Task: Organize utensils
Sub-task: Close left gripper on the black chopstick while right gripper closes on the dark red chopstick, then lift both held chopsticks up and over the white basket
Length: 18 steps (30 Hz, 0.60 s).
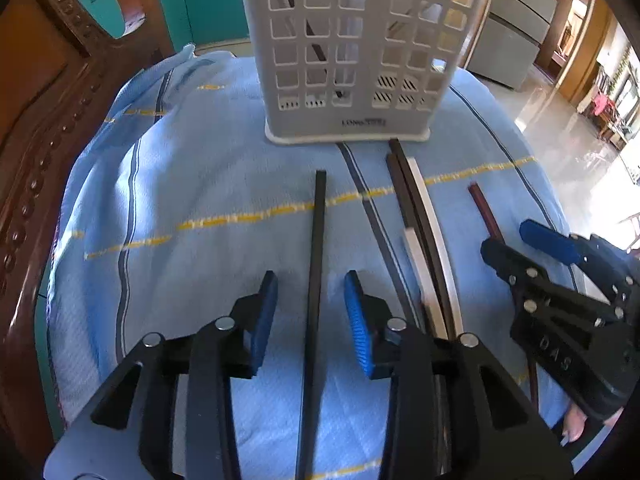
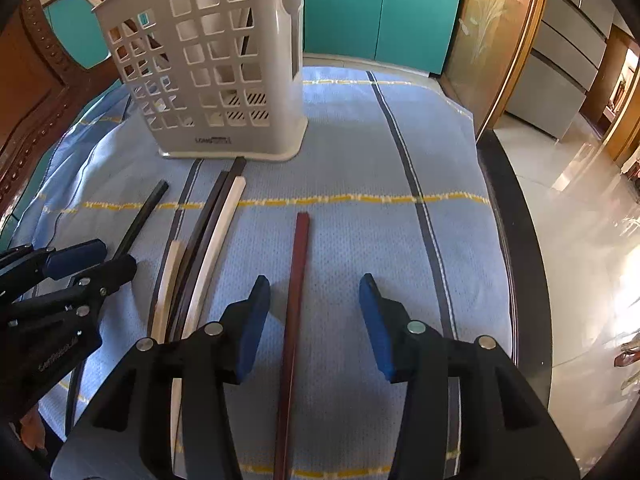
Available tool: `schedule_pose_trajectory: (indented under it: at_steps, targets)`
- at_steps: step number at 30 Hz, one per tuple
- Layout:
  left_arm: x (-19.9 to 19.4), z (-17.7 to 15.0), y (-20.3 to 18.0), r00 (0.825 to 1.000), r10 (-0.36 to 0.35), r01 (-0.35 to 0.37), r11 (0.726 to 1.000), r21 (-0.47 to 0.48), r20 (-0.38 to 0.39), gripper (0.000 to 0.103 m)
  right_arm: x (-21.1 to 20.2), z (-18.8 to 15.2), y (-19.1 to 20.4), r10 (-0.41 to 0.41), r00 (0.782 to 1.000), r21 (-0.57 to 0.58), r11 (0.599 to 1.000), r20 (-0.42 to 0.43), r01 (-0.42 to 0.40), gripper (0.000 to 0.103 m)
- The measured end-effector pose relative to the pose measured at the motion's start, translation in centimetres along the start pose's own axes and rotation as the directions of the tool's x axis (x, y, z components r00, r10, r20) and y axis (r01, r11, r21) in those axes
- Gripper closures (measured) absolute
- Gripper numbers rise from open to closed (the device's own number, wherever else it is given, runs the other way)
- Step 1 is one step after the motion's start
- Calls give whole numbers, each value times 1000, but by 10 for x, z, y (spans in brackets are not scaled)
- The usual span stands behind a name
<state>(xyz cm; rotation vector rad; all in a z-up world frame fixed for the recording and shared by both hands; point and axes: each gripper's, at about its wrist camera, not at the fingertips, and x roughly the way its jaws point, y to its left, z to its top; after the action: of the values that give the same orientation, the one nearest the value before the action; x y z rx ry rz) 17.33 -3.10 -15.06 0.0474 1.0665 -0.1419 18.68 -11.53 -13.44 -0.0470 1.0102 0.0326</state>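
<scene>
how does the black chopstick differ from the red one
The black chopstick is black; the red chopstick is dark reddish-brown. The black one lies between the left gripper's fingers, the red one between the right gripper's fingers. The black one lies left of the brown and white sticks, the red one right of them. Both lie flat on the blue cloth, ungripped, pointing toward the basket.

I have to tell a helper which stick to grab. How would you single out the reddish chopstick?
Find the white slotted utensil holder standing on the blue cloth. In front of it lie several chopsticks; the reddish chopstick lies alone at the right, between the right gripper's open pads. It is the only red-brown one, apart from the black, dark and white sticks.
</scene>
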Motion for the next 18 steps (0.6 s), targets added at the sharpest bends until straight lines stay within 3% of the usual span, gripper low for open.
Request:
schedule_pose_trajectory:
  at_steps: [2, 4, 6, 9, 14, 18]
  targets:
    - [4, 6, 1, 1000, 9, -9, 1000, -6, 8, 65, 0, 1, 0, 5, 1000, -6, 1000, 0, -5, 58]
    - [6, 9, 1, 1000, 16, -16, 1000, 1, 9, 65, -1, 1, -1, 25, 1000, -9, 1000, 0, -25, 82]
    - [6, 12, 2, 1000, 16, -16, 1000, -7, -4, 74, -2, 1, -1, 43, 999, -16, 999, -4, -43, 93]
    - [8, 19, 13, 1000, 15, -15, 999, -28, -5, 96, -3, 2, -1, 65, 998, -10, 998, -6, -65, 95]
    - [-5, 19, 27, 999, -15, 19, 997, -80, 51, 96, -23, 6, -6, 120, 990, 7, 993, 77, -121, 97]
    - [-44, 15, 30, 986, -8, 19, 998, -67, 165, 96, -68, 8, -16, 184, 953, -2, 982, 241, -189, 96]
